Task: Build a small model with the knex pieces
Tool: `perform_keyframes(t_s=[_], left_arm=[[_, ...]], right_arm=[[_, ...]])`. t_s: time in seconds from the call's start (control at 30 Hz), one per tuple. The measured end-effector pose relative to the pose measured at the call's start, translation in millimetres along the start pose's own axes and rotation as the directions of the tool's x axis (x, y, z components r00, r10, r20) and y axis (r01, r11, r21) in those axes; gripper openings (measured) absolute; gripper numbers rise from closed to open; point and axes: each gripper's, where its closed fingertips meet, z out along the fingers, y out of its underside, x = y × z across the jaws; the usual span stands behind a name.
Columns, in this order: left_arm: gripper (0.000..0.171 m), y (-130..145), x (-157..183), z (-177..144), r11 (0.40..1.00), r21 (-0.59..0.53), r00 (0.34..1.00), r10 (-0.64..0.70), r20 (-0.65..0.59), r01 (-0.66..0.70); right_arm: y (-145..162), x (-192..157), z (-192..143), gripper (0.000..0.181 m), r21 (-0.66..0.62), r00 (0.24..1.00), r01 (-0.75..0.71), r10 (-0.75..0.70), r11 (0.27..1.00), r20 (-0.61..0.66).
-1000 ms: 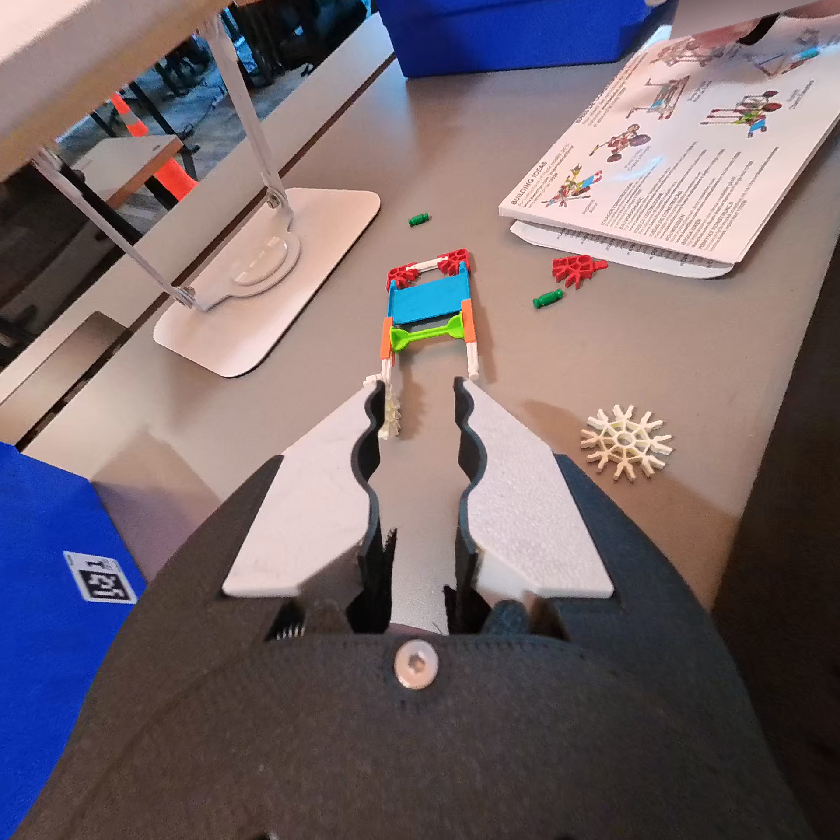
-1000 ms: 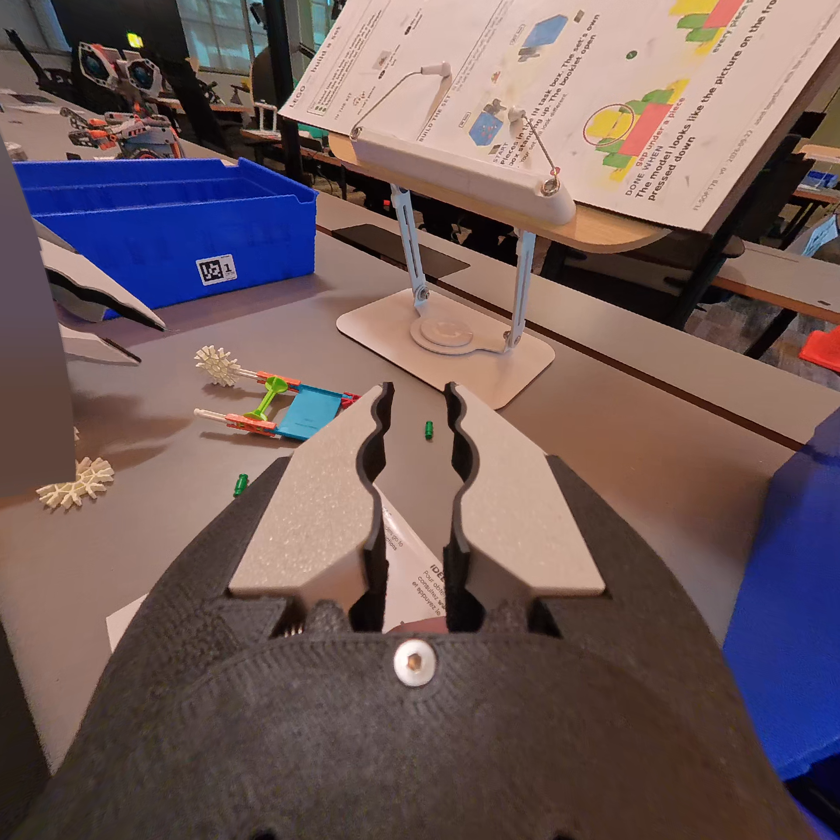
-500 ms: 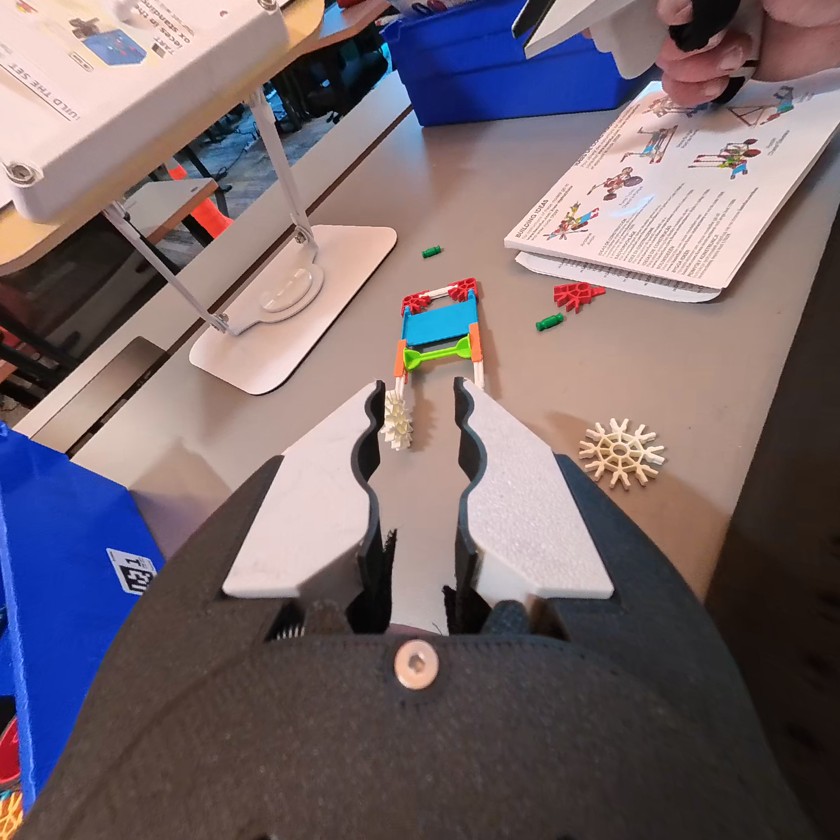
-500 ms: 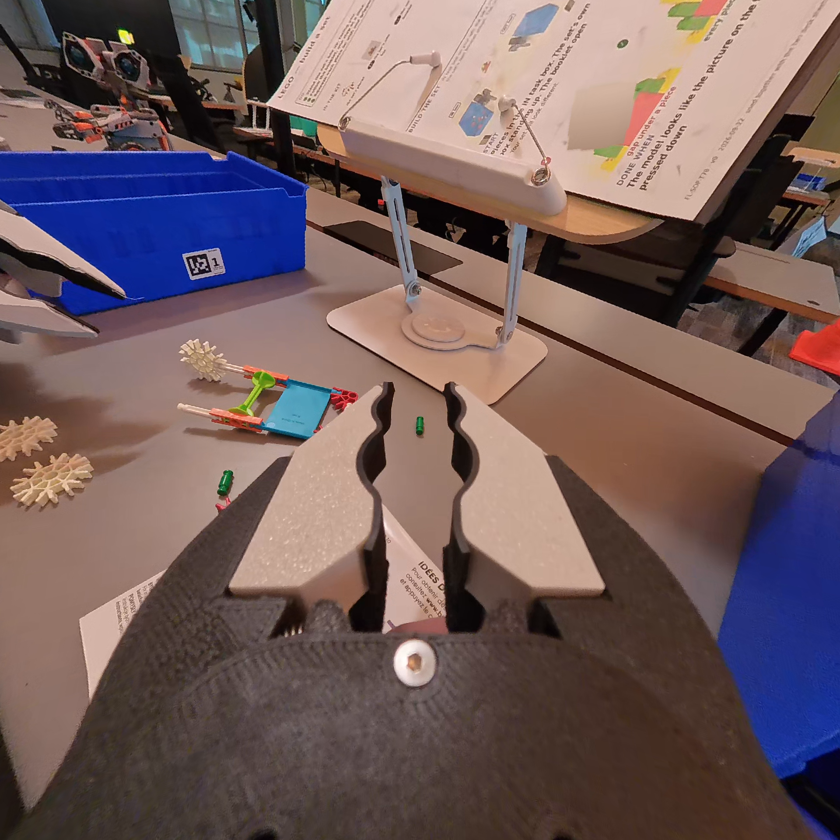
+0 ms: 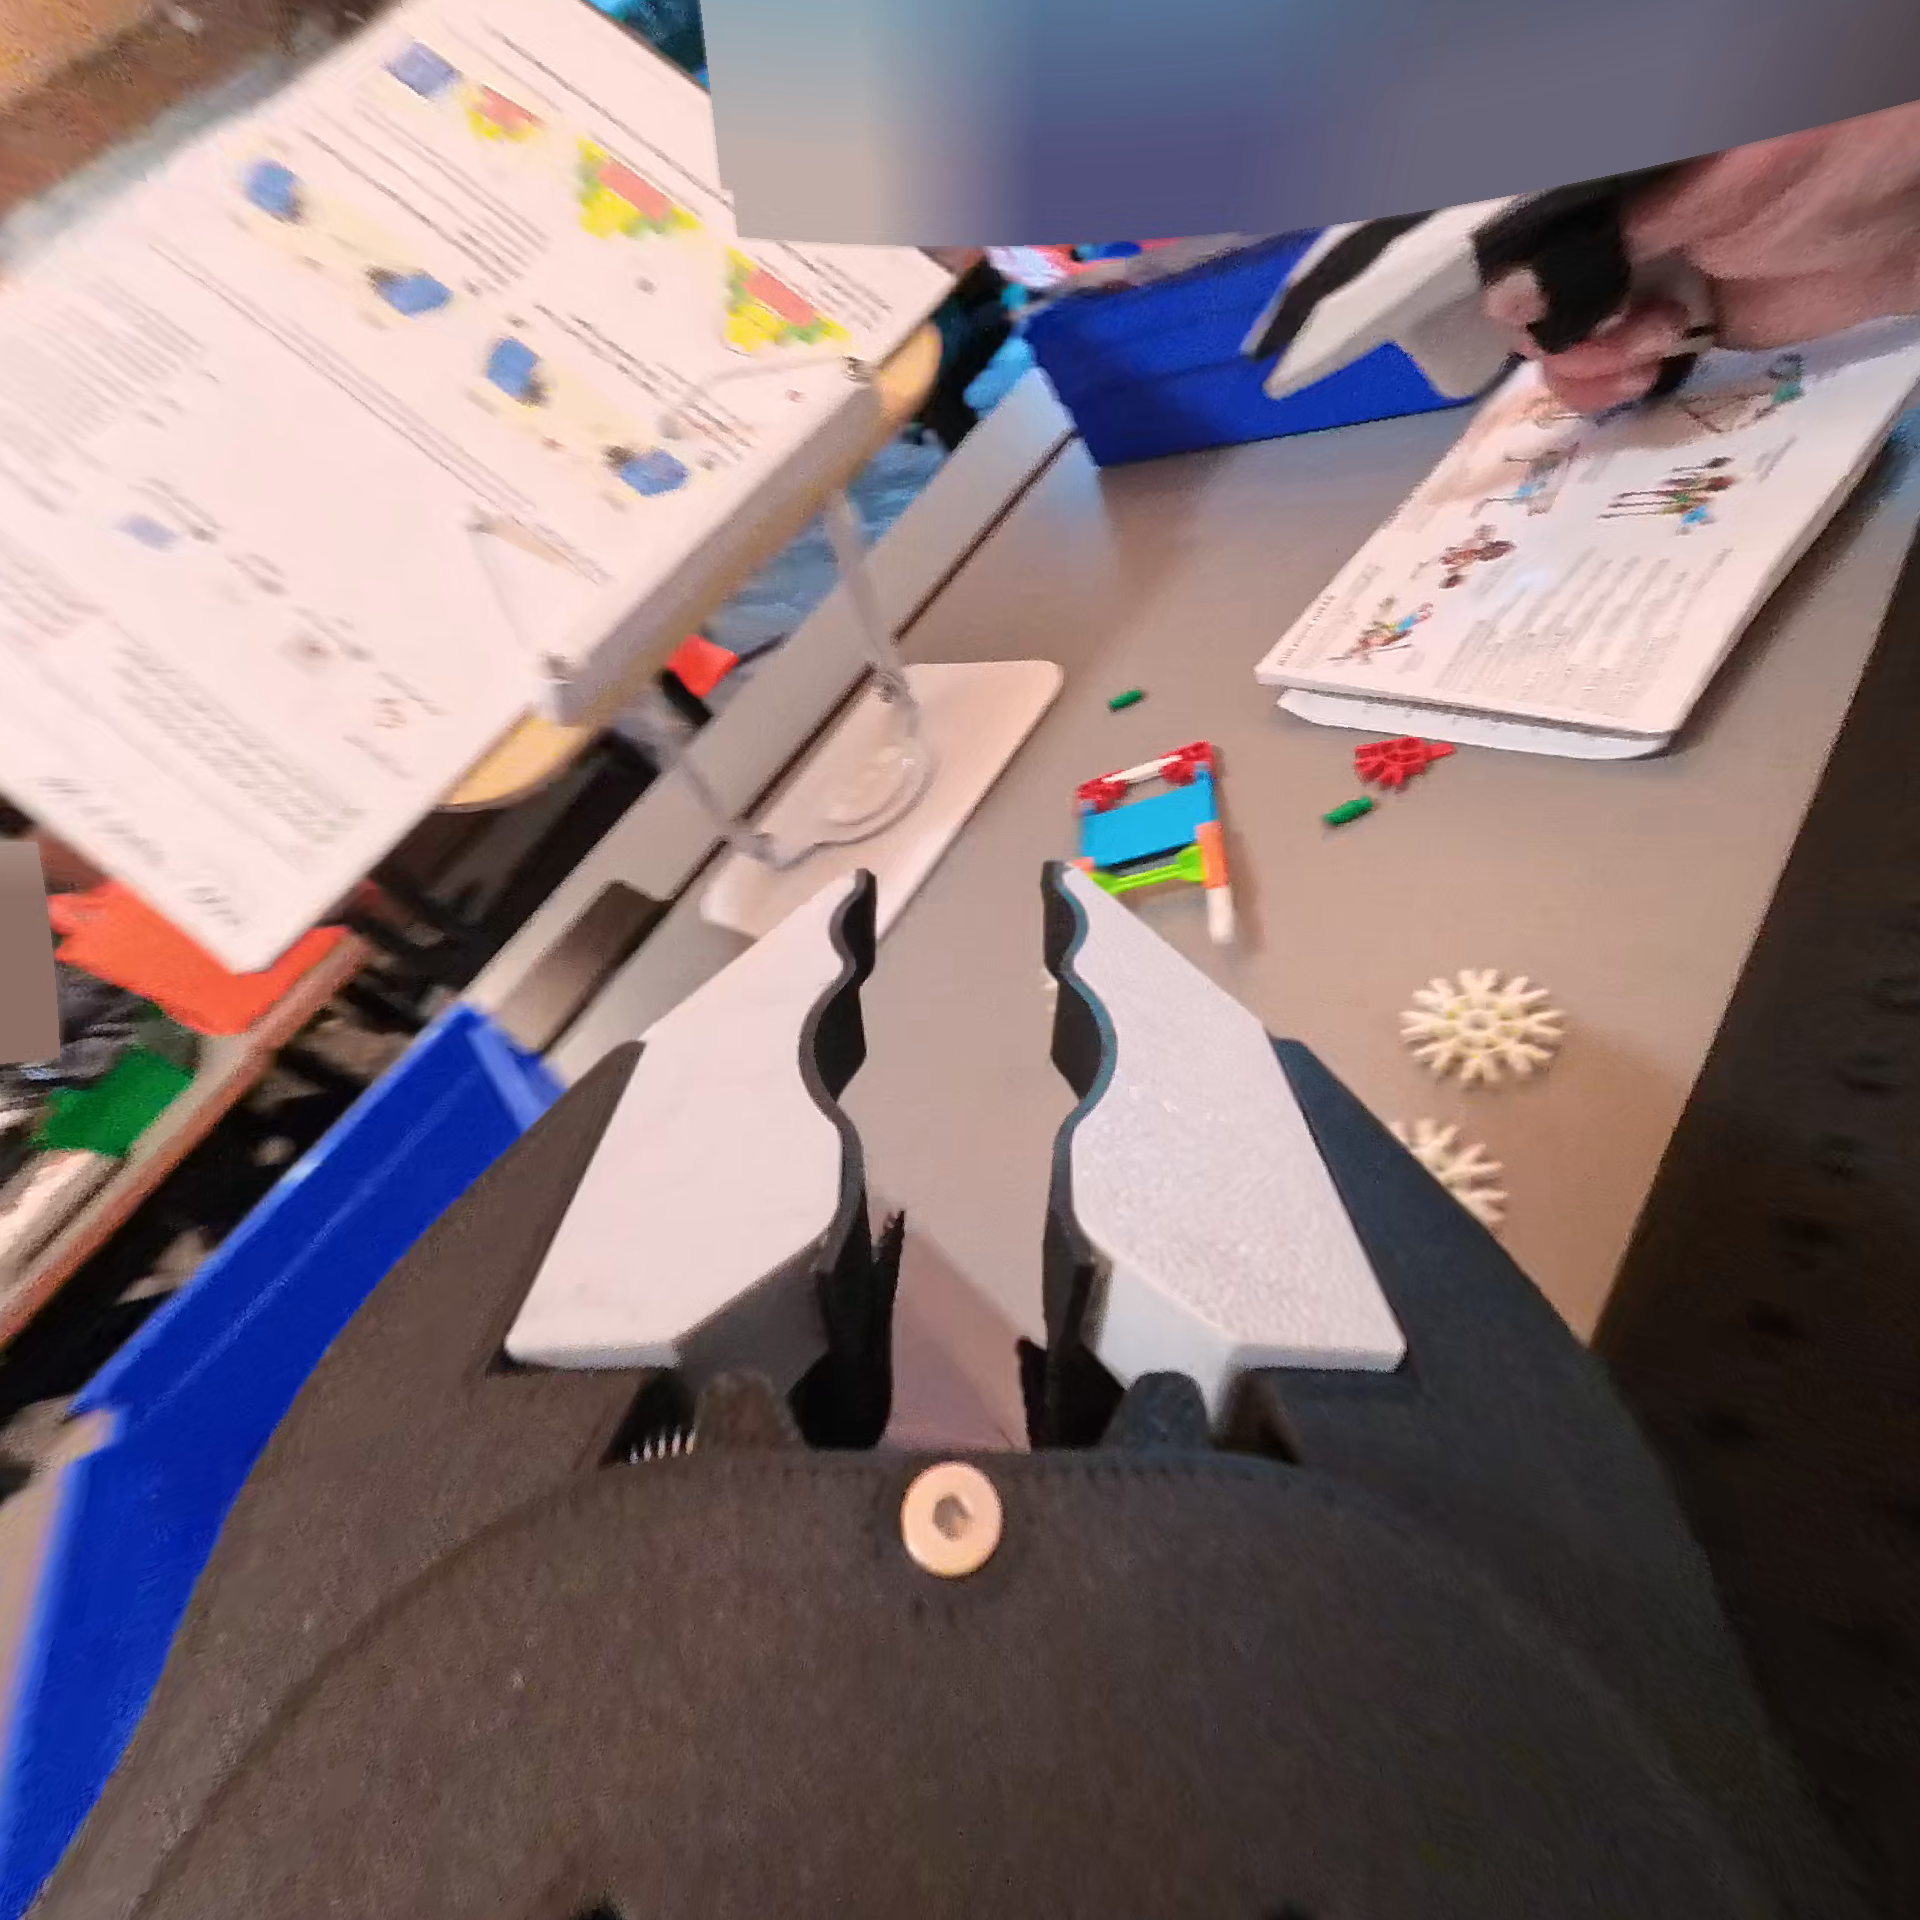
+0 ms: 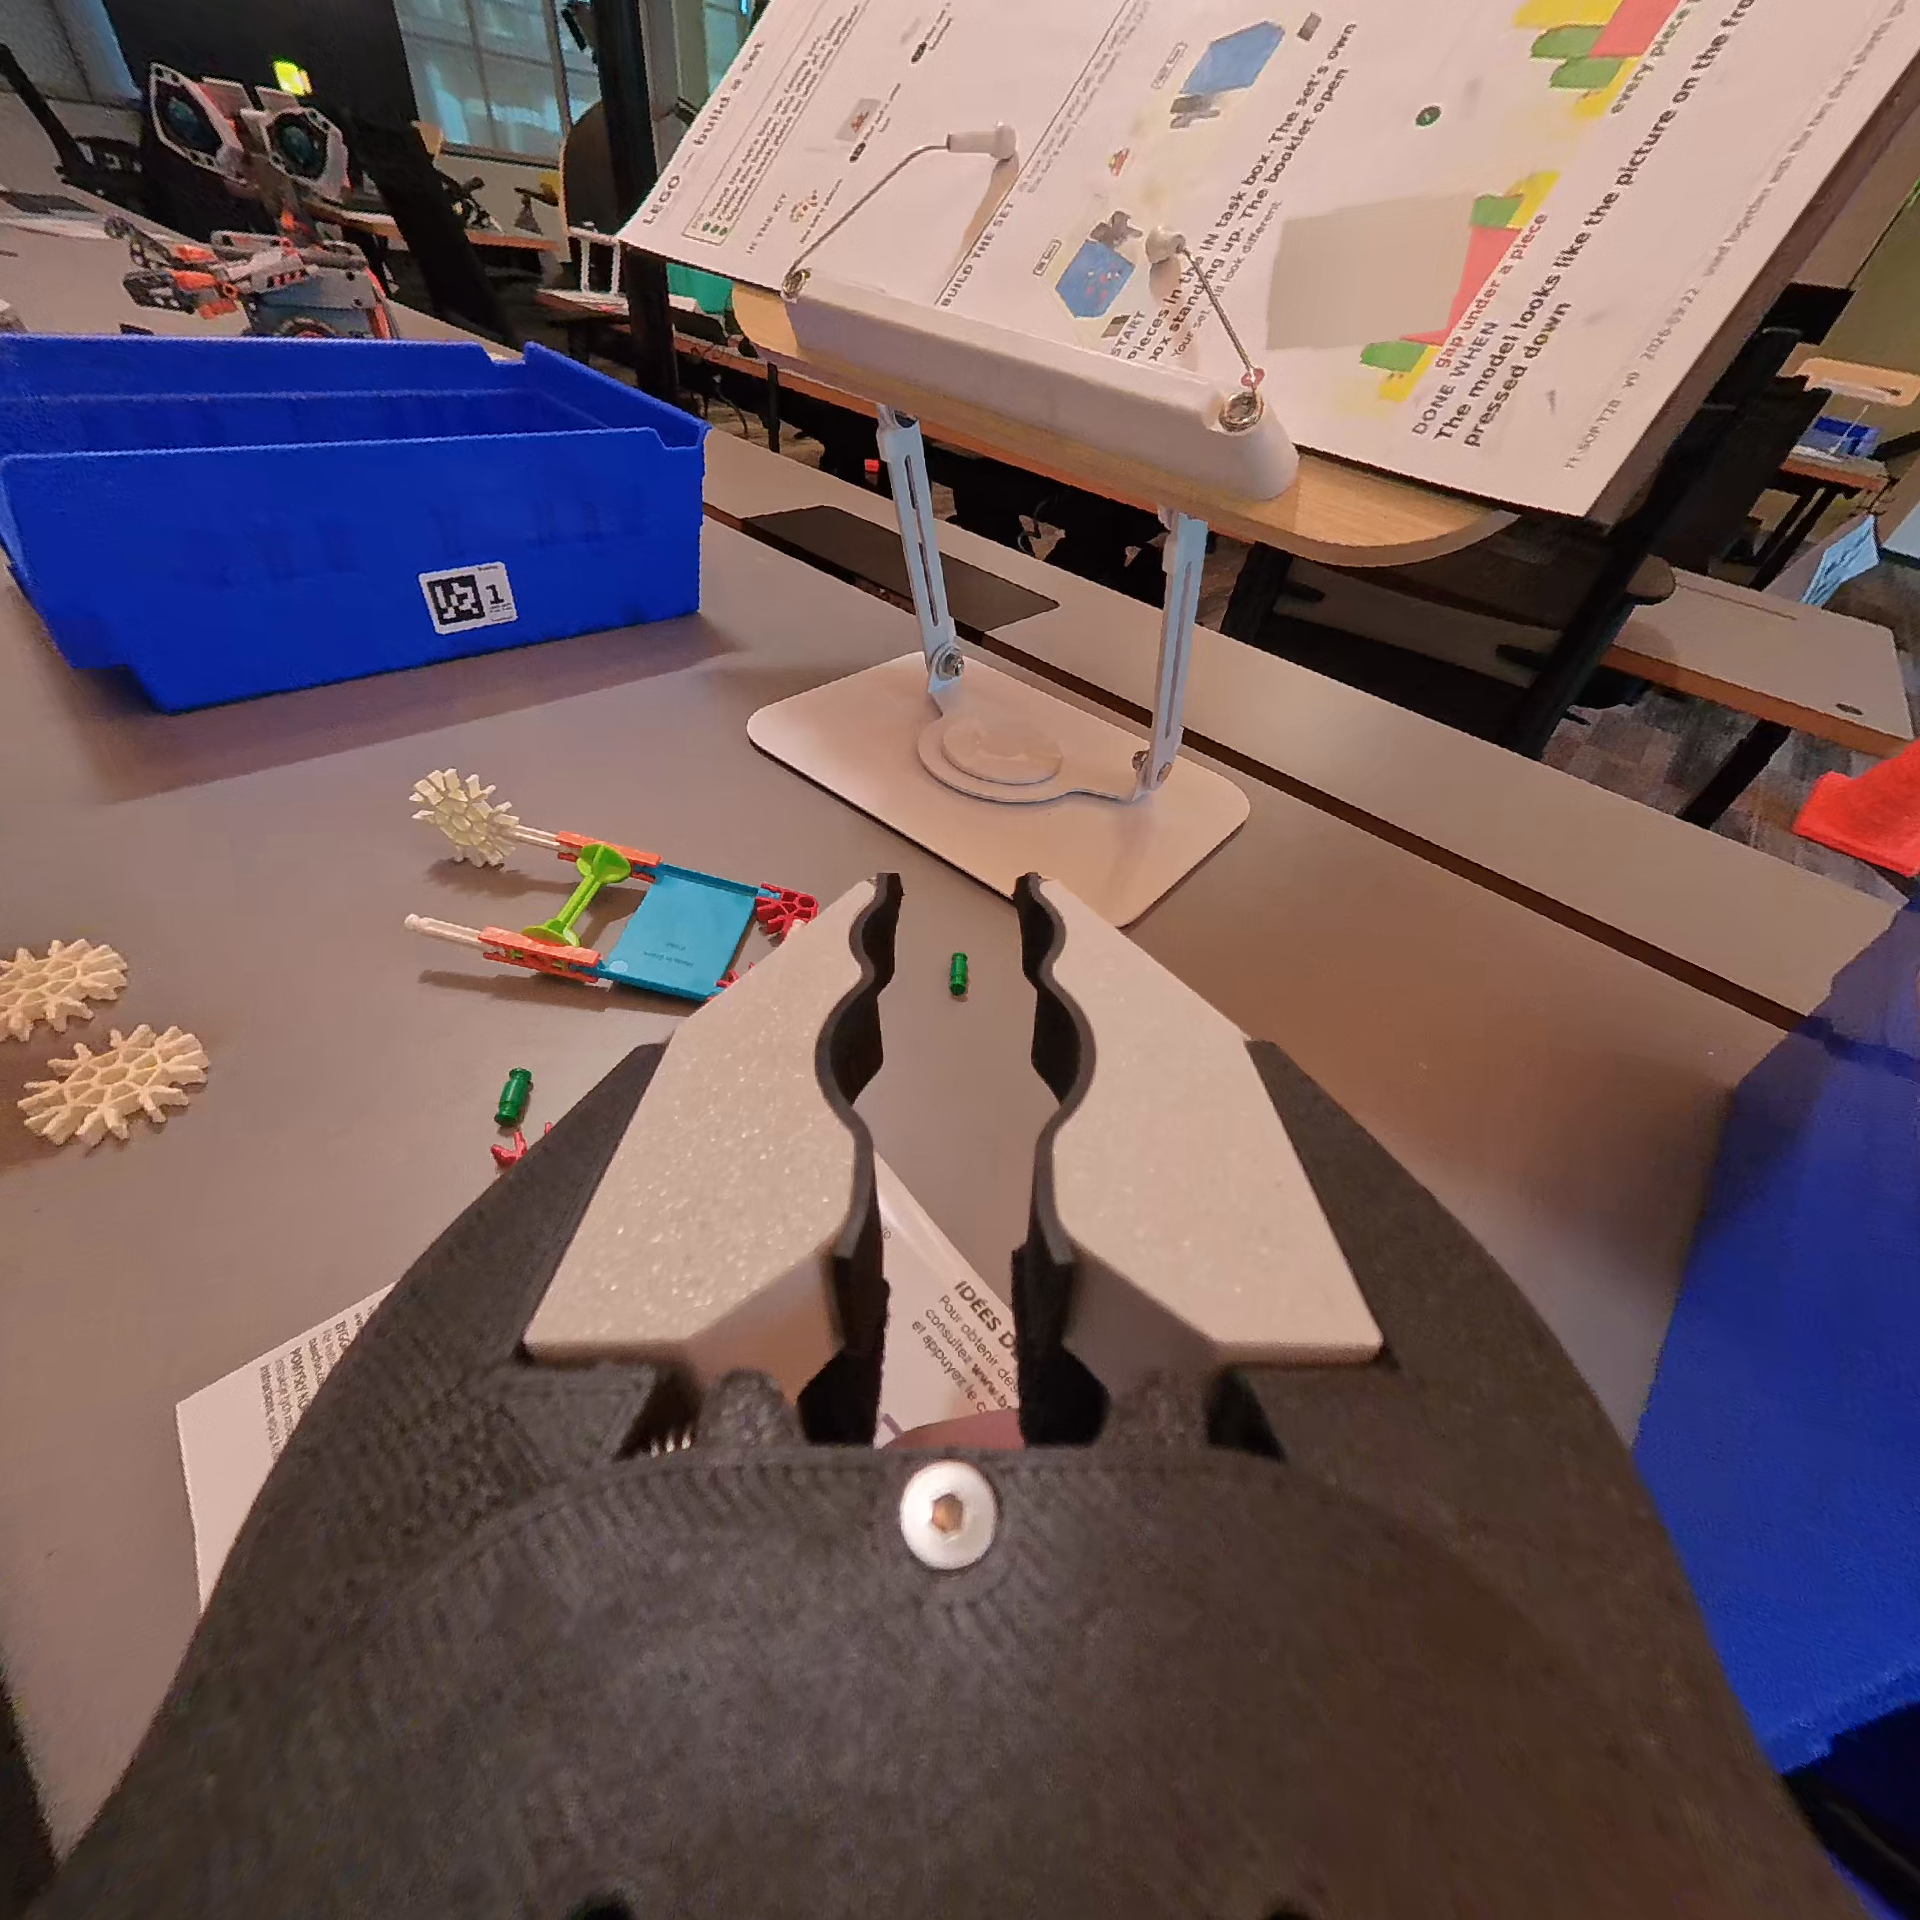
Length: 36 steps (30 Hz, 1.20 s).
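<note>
A small toy frame (image 6: 665, 925) with a blue panel, orange and red connectors, a green rod and one white snowflake wheel (image 6: 464, 816) lies on the grey table (image 6: 312, 1195). It also shows in the left wrist view (image 5: 1148, 831). My left gripper (image 5: 956, 894) is open and empty, raised above the table short of the frame. My right gripper (image 6: 956, 894) is open and empty above a booklet (image 6: 935, 1309), with a small green peg (image 6: 957, 975) on the table beyond its tips. Two loose white snowflake wheels (image 6: 114, 1081) lie to the left.
A white document stand (image 6: 997, 769) holding an instruction sheet (image 6: 1247, 208) stands behind the frame. A blue bin (image 6: 343, 520) sits at the back left, another blue bin (image 6: 1808, 1351) at the right. A second green peg (image 6: 511, 1094) and a red connector (image 5: 1397, 758) lie near the booklet (image 5: 1579, 582). Some 25 cm of space lies between my two pairs of fingers. From the right gripper's tips to the small green peg (image 6: 957, 975) is close to 15 cm. Look for it in the left wrist view (image 5: 1126, 699) too. To reach the white snowflake wheel (image 6: 464, 816) in a straight line is about 15 cm for my left fingers, about 20 cm for my right.
My left gripper has lifted and drawn back left, away from the frame and its wheel; it has left the right wrist view. My right gripper has shifted slightly, staying open.
</note>
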Motion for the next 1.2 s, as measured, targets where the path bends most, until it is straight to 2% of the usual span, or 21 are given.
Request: perform_keyframes(t_s=[0.1,0.17,0.23,0.3,0.4,0.47,0.53,0.7,0.77,0.83,0.87,1.03,1.2], left_arm=[[0.030,0.0,-54.4,-38.2,0.997,-0.068,0.987,0.058,0.147,-0.049],[0.028,9.2,-93.1,-61.2,0.990,-0.137,0.976,0.019,0.217,0.011],[0.029,29.4,-119.6,-74.9,0.969,-0.236,0.975,-0.020,0.221,0.074],[0.025,53.4,-139.4,-79.0,0.938,-0.342,0.979,0.017,0.205,0.056],[0.025,108.0,-144.9,-66.1,0.843,-0.538,0.997,0.028,0.070,0.014],[0.029,149.1,-138.6,-59.0,0.743,-0.667,0.998,0.020,-0.061,-0.056],[0.030,180.0,-142.4,-52.1,0.661,-0.741,0.991,0.030,-0.129,-0.116],[0.035,227.2,-147.1,-40.5,0.546,-0.810,0.968,0.007,-0.252,-0.215],[0.036,238.6,-144.5,-37.5,0.525,-0.815,0.955,-0.015,-0.297,-0.245],[0.036,247.9,-152.6,-35.7,0.487,-0.824,0.947,0.023,-0.320,-0.290],[0.036,248.8,-154.7,-34.7,0.483,-0.826,0.945,0.015,-0.326,-0.292],[0.035,222.5,-175.5,-8.7,0.586,-0.766,0.953,0.038,-0.300,-0.264],[0.033,213.2,-170.8,12.5,0.647,-0.716,0.923,-0.046,-0.381,-0.264]], right_arm=[[2.1,-4.3,2.2,0.021,-0.013,1.000,0.013,-0.013,1.000,0.012],[3.0,-6.7,3.3,0.022,-0.018,1.000,0.022,-0.021,1.000,0.018],[4.0,-7.6,3.9,0.022,-0.024,0.999,0.026,-0.026,0.999,0.019],[4.7,-7.1,4.2,0.021,-0.026,1.000,0.025,-0.025,0.999,0.017],[6.5,-6.0,4.7,0.022,-0.033,1.000,0.024,-0.023,0.999,0.013],[6.4,-5.8,4.6,0.022,-0.034,1.000,0.026,-0.026,0.999,0.011],[5.6,-5.7,4.0,0.022,-0.031,1.000,0.028,-0.028,0.999,0.010],[3.6,-7.8,3.1,0.022,-0.024,0.999,0.032,-0.032,0.999,0.019],[2.9,-9.1,3.0,0.022,-0.022,0.999,0.038,-0.037,0.999,0.024],[2.9,-8.8,2.4,0.022,-0.021,0.999,0.041,-0.040,0.999,0.023],[3.0,-7.7,2.1,0.022,-0.021,0.999,0.038,-0.038,0.999,0.020],[5.3,-4.4,2.8,0.022,-0.025,1.000,0.020,-0.019,0.999,0.015],[11.4,0.7,4.1,0.022,-0.044,1.000,0.016,-0.016,0.999,-0.002]])
